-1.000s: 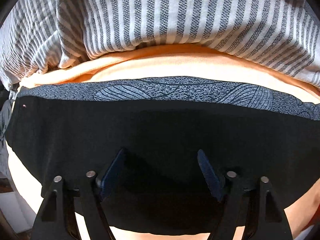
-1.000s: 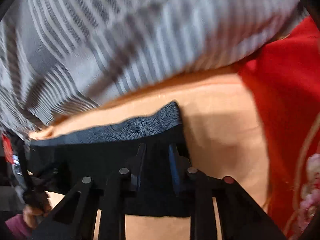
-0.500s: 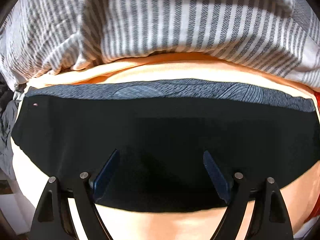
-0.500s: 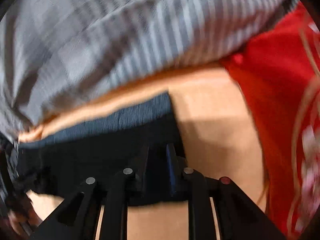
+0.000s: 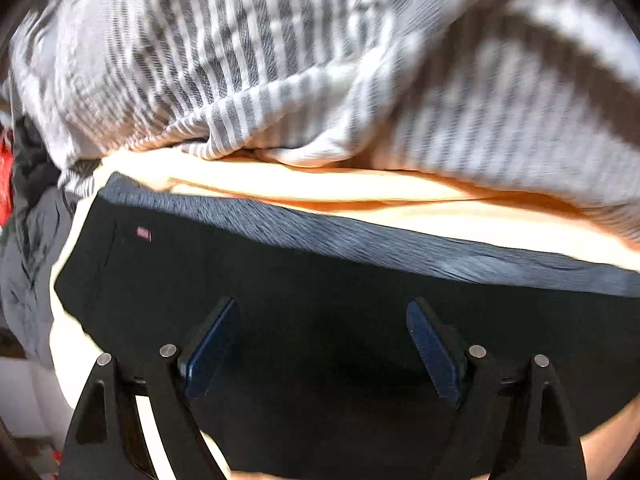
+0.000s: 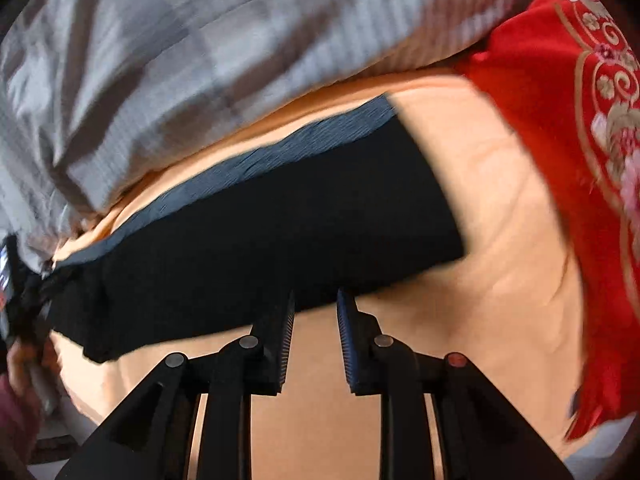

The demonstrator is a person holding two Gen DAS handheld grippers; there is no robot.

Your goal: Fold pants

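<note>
One pair of black pants [image 5: 328,304] lies folded into a flat rectangular block on an orange sheet [image 5: 400,192]; a blue-grey patterned band [image 5: 360,236] runs along its far edge, and a tiny pink tag [image 5: 144,234] sits near its left corner. In the right wrist view the same block [image 6: 260,248] is blurred, its right end squared off on the orange.

Left gripper [image 5: 320,344]: jaws wide apart, nothing between the pads, black fabric below them; contact with the cloth cannot be told. Right gripper [image 6: 316,340]: jaws narrow with a clear gap, nothing clamped, tips at the near edge of the pants, orange sheet showing through the gap.

Grey-and-white striped bedding [image 5: 320,60] is bunched up beyond the pants. Red embroidered cloth [image 6: 580,160] lies to the right on the sheet. No containers in view.
</note>
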